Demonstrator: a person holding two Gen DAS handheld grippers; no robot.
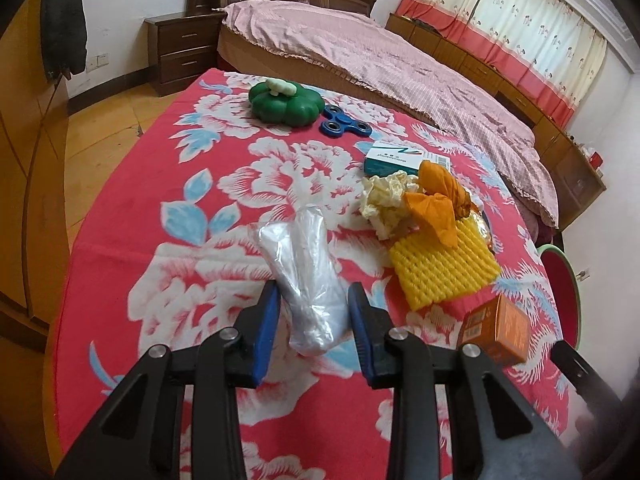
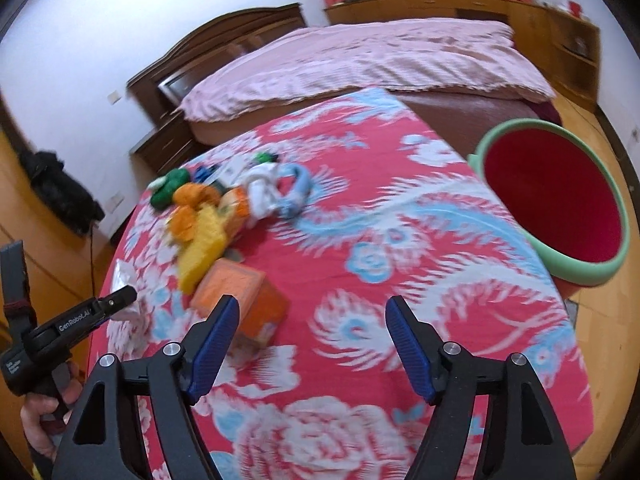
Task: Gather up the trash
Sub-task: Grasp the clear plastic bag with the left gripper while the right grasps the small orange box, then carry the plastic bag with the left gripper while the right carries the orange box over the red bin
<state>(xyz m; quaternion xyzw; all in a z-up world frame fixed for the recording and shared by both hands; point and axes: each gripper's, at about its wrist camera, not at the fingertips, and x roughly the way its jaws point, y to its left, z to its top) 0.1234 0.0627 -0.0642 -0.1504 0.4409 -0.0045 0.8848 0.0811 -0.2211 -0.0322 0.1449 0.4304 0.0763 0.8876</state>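
In the left wrist view a crumpled clear plastic bag (image 1: 304, 256) lies on the red floral tablecloth (image 1: 168, 296). My left gripper (image 1: 314, 296) is shut on its near end, both blue pads pressing its sides. To its right lie a yellow foam net (image 1: 440, 272), an orange wrapper (image 1: 436, 204), crumpled cream paper (image 1: 384, 200) and an orange box (image 1: 496, 332). My right gripper (image 2: 313, 306) stands open over bare cloth with nothing between its fingers; the orange box (image 2: 244, 300) lies just past its left finger. The picture there is blurred.
A red bin with a green rim (image 2: 580, 276) stands off the table's right edge. At the far end lie a green pumpkin-shaped toy (image 1: 286, 102), a blue fidget spinner (image 1: 345, 124) and a teal-and-white box (image 1: 394, 157). A bed (image 1: 360, 48) runs behind the table.
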